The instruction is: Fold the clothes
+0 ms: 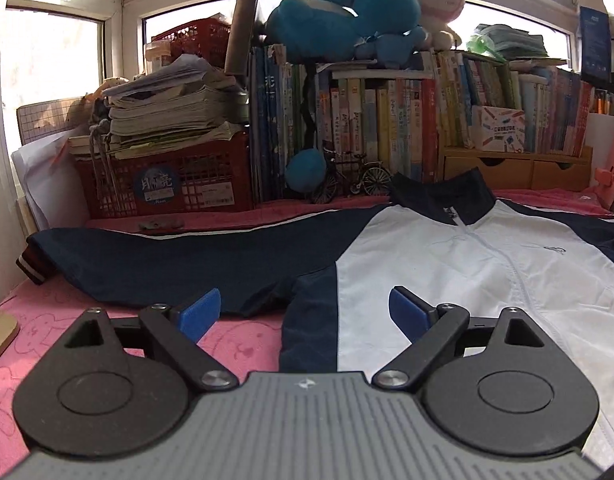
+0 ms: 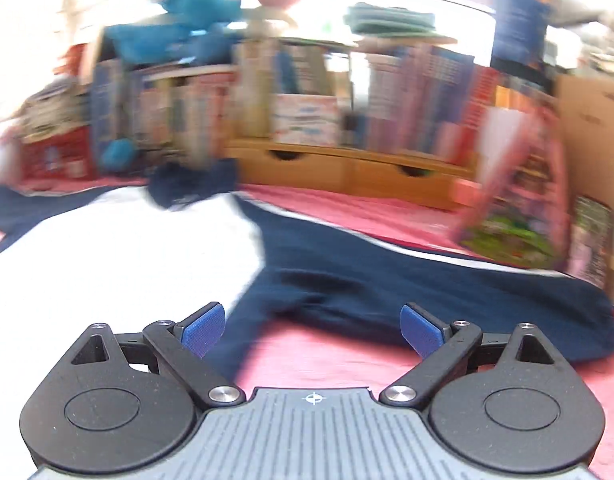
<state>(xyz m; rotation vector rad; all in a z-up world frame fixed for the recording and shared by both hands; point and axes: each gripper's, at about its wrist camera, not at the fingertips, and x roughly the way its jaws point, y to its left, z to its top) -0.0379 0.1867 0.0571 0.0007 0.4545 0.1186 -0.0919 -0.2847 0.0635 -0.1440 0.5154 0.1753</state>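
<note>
Jacket (image 1: pixel 447 264) lies flat, front up, on the pink counter (image 1: pixel 243 340) w/ both sleeves spread out, so no fold is made yet & all folding's left; left hand-held gripper (image 1: pixel 305 312) & right hand-held gripper (image 2: pixel 312 330) both gape wide, empty, at its near hem.

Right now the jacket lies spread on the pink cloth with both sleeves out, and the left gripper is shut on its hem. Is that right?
Not quite. In the left wrist view the left gripper is open, with nothing held. The jacket does lie spread on the pink cloth, sleeves out.
</note>
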